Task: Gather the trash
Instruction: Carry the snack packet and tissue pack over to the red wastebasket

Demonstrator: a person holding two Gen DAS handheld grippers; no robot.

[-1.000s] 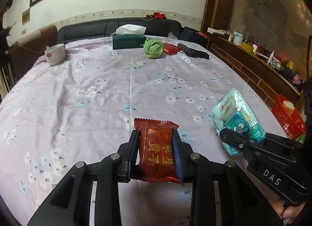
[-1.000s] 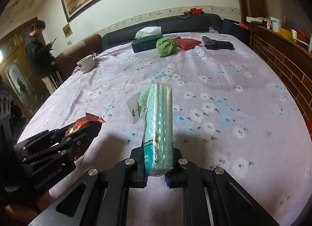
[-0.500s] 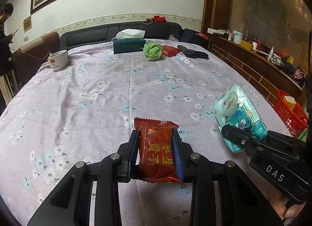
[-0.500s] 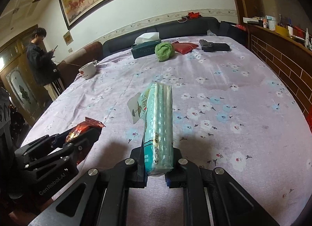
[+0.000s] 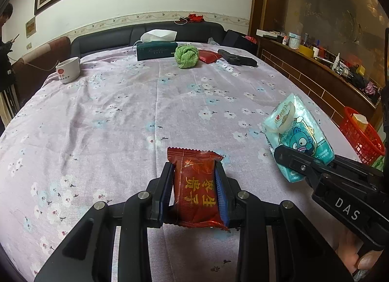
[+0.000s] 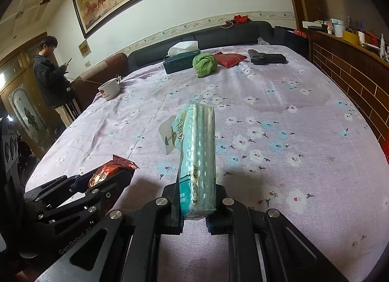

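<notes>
The left gripper [image 5: 194,184] is held low over the near edge of the table [image 5: 121,111], levelled forward, and its fingers [image 5: 165,184] are closed on a red snack wrapper [image 5: 197,192], which is gripped upright by its two sides and lifted clear of the floral cloth. The right gripper [image 6: 194,199] is held just beside it, angled slightly inward, and its fingers [image 6: 175,197] are clamped on the lower end of a teal tissue pack [image 6: 198,160], which is stood on edge and projects forward above the cloth. In the left wrist view the same pack [image 5: 296,136] is seen face-on with a cartoon print, and part of a hand [image 5: 352,252] is seen under the right gripper's body, cut off by the frame edge.

A red basket [image 5: 362,136] is seen beyond the table's right edge, partly cut off by the dark lens rim. The bottom of each held item is hidden behind the fingers. At the far end a tissue box [image 5: 155,48], a green cloth ball [image 5: 186,56], a red pouch [image 5: 209,56] and a black object [image 5: 237,57] of unclear kind are laid, and a white cup [image 5: 68,70] is set at the far left. A person [image 6: 52,80] is seen standing past the table.
</notes>
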